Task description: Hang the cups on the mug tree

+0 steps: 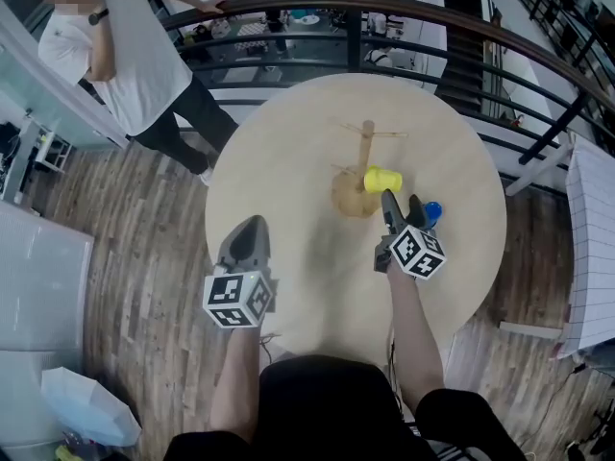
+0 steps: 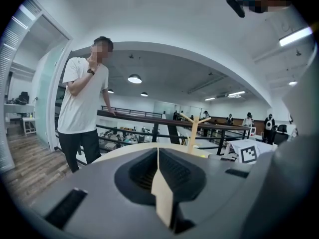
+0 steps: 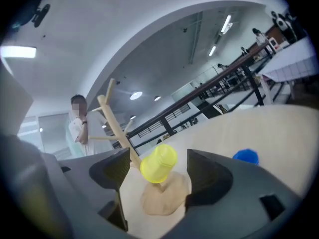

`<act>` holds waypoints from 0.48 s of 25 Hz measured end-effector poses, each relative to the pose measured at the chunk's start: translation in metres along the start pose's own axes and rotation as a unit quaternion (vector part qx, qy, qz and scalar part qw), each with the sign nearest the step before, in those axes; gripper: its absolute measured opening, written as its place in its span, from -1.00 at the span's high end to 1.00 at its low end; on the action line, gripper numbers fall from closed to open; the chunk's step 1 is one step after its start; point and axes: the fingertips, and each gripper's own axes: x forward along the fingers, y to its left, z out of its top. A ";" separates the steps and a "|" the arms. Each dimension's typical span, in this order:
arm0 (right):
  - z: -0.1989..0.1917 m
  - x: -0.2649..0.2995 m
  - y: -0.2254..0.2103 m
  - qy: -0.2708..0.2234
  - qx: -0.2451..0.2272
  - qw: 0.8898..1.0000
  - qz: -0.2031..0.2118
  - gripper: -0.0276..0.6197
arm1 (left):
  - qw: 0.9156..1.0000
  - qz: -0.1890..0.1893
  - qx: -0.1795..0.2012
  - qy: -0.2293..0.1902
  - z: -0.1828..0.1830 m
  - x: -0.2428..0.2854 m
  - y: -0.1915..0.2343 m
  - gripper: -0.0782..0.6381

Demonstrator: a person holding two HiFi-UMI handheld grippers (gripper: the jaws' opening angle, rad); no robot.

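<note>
Right gripper [image 1: 402, 202] jaws spread wide and gripping nothing. The yellow cup [image 3: 158, 163] sits in the gap between them, but neither pad touches it. Left gripper [image 1: 252, 227] jaws pressed together with nothing between, parked near the table's 7 o'clock edge.

Round table [image 1: 288, 152]: the mug tree [image 1: 365, 157] stands a bit past centre toward 1 o'clock, trunk upright, pegs angled up.

The yellow cup looks already hung on a low peg on the tree's 3 o'clock side, just above the base. In the head view its long axis runs roughly 9-to-3; in the right gripper view it tilts up toward 1 o'clock. Can't tell which end is the mouth.

The blue cup [image 1: 431, 212] is on the table just beside the right gripper, at its 3 o'clock and clear of the tree. Too little shows to call its axis or mouth direction.

My read is that blue is next and the right gripper takes it. It's far nearer than the left and needs to swing toward 3 o'clock; free pegs are higher on the trunk.
</note>
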 end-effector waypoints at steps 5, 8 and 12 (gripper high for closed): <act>0.054 -0.068 0.055 -0.056 -0.140 0.988 0.043 -0.16 | 0.999 -0.052 -0.012 0.000 -0.003 0.017 -0.036 0.74; 0.077 -0.117 0.094 -0.093 -0.239 0.965 0.051 -0.16 | 0.996 -0.088 -0.021 0.003 -0.008 0.028 -0.067 0.74; 0.068 -0.159 0.099 -0.088 -0.324 0.942 -0.007 0.43 | 0.991 -0.132 -0.010 0.008 -0.015 0.036 -0.107 0.74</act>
